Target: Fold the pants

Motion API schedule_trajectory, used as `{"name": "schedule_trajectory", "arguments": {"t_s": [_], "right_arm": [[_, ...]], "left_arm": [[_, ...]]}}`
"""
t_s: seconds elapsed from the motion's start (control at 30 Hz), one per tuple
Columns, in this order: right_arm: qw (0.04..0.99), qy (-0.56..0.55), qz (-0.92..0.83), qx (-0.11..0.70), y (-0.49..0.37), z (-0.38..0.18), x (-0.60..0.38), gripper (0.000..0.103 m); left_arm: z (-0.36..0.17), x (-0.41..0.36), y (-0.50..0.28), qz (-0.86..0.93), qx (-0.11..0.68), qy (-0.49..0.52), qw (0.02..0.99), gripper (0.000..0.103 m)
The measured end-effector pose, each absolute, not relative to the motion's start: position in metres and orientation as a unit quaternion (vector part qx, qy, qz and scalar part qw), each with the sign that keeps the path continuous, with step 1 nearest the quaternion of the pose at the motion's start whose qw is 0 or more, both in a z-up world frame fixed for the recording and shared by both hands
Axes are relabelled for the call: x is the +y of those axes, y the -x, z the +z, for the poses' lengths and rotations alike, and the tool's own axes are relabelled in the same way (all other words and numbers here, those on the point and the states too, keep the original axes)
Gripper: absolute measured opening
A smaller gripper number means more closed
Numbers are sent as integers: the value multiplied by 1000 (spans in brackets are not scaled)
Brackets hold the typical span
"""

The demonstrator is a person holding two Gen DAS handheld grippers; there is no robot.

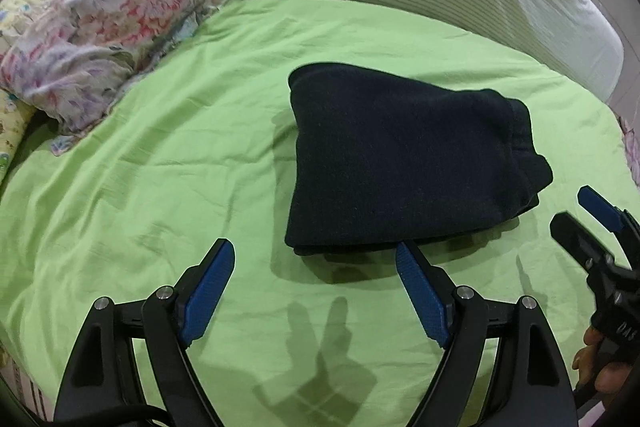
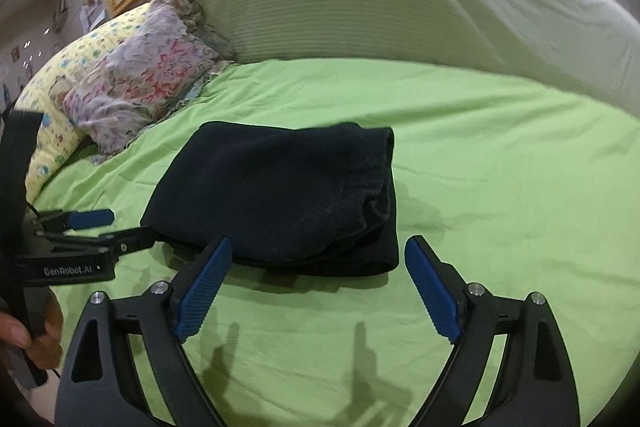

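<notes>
Green bed sheet [image 1: 168, 163] carries the folded pants [image 1: 400, 163]: soft, light, floppy. Your left claw [image 1: 316, 291] and right claw [image 2: 320, 287] stand open, empty; take the thick folded edge.

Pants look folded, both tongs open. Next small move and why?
Probably just back both tongs away and stop. The dark pants already lie as a compact folded stack on the green sheet. The left tongs and right tongs stand open at the near edge with nothing between their pads, so no further grasp seems needed.
</notes>
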State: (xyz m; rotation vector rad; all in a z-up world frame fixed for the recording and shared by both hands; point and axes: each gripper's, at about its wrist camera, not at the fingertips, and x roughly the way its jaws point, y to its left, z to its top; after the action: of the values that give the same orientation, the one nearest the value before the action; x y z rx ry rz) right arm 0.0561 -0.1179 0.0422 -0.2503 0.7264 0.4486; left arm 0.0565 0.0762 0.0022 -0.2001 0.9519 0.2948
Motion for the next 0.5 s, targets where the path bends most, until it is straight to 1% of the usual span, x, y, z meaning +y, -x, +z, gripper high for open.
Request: {"name": "schedule_trajectory", "arguments": {"t_s": [0.17,0.5], "right_arm": [[897,145,226,351,-53,38,-108,92],[902,127,231,342,-53,32,-110,93]], "left_arm": [[7,76,-53,152,437,88,882,86],[7,66,-44,165,413,70,893,87]]}}
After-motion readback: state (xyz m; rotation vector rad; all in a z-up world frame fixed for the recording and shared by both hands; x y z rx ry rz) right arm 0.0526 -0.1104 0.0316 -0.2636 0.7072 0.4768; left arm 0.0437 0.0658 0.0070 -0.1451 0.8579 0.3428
